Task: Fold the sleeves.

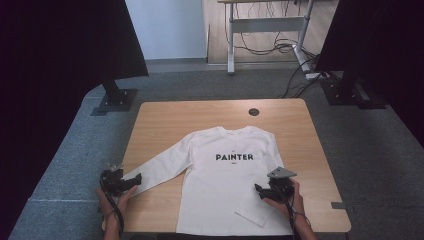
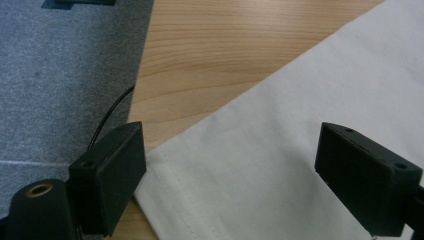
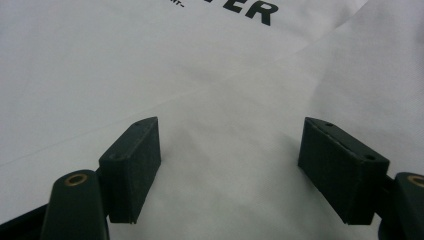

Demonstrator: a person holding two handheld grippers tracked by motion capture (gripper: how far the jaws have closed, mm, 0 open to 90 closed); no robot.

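A white long-sleeved shirt (image 1: 230, 185) printed PAINTER lies flat, chest up, on the wooden table (image 1: 165, 120), collar toward the far edge and hem at the near edge. One sleeve (image 1: 160, 167) stretches diagonally toward the near left corner; the other sleeve (image 1: 257, 202) is folded onto the body at the right. The left gripper (image 1: 136, 179), held in the person's left hand (image 1: 112, 200), sits at the cuff of the outstretched sleeve; in the left gripper view its jaws stand wide apart, with the cuff hem (image 2: 175, 200) between them and bare wood beyond. The right gripper (image 1: 258, 190), held in the right hand (image 1: 290, 200), rests over the folded sleeve; in the right gripper view its jaws are likewise spread, with white cloth (image 3: 230, 160) between them and nothing clamped.
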